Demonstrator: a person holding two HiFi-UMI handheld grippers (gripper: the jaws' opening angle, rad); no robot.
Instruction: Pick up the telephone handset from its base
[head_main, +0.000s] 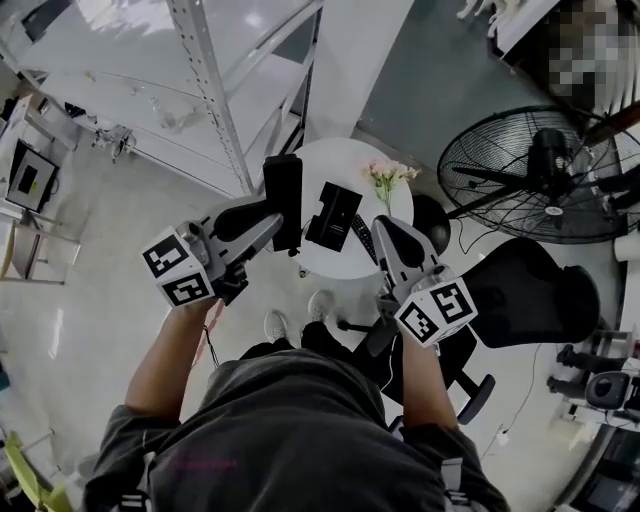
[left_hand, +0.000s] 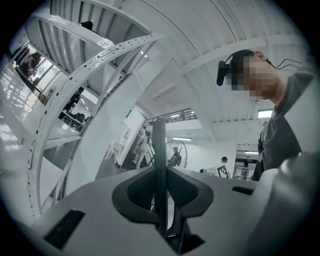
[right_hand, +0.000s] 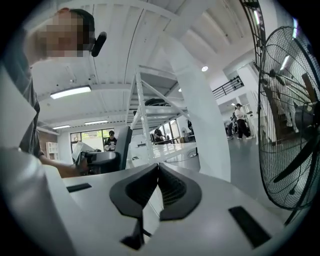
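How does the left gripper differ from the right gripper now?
The left gripper is shut on the black telephone handset; the right gripper is shut on nothing. The left gripper shows at the round table's left edge, the right gripper beside the flowers. Both carry marker cubes.

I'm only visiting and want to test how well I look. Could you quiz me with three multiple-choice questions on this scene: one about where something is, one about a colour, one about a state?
1. Where is the black telephone handset?
A. on its base
B. in the left gripper
C. on the floor

2. What colour is the small round table?
A. white
B. red
C. black

3. How is the right gripper?
A. wide open
B. clamped on flowers
C. shut and empty

Answers:
1. B: its jaws clamp the handset, which is held clear of the black telephone base.
2. A: the bare tabletop is white.
3. C: its jaws meet with nothing between them.
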